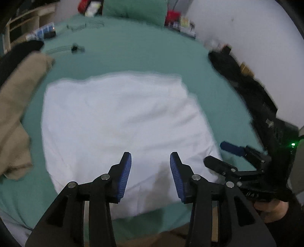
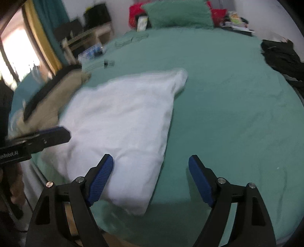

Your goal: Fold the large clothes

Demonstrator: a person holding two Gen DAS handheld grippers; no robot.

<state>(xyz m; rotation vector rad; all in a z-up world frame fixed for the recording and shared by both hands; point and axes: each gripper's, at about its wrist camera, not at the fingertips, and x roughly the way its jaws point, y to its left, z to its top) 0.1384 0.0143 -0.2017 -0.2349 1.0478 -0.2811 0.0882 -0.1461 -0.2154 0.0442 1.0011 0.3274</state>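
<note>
White garment (image 1: 117, 121) is lying folded into a rough rectangle on the green bed sheet (image 1: 133, 53), near the bed's front edge; surface is soft and wrinkled, frames are motion-blurred so I can't make out seams or sleeves. My left gripper (image 1: 150, 174) hangs over the garment's near edge, fingers (image 1: 126, 171) parted with only cloth showing below the gap, nothing pinched, pads not pressing on anything. My right gripper (image 2: 151, 182) sits at the garment's near right corner, fingers spread wide: left pad (image 2: 100, 180) is over the white cloth, right pad (image 2: 202, 182) is over bare sheet beside the garment, nothing gripped. In the left wrist view the right gripper shows just right of the garment's near corner, held by my hand (image 1: 269, 209) in a dark sleeve. Left of the garment: a tan garment (image 1: 17, 106) bunched on the bed, touching or nearly touching the white one's left side, can't tell which, with something black (image 1: 19, 51) behind it. Beyond the garment, at the head of the bed, a green pillow (image 2: 180, 13) with red items (image 2: 135, 13) beside it. Right of the garment and well apart, a pile of black clothing (image 2: 283, 58) at the bed's edge by the wall. Small clutter on the sheet beyond the garment's far left corner, too blurred to identify
</note>
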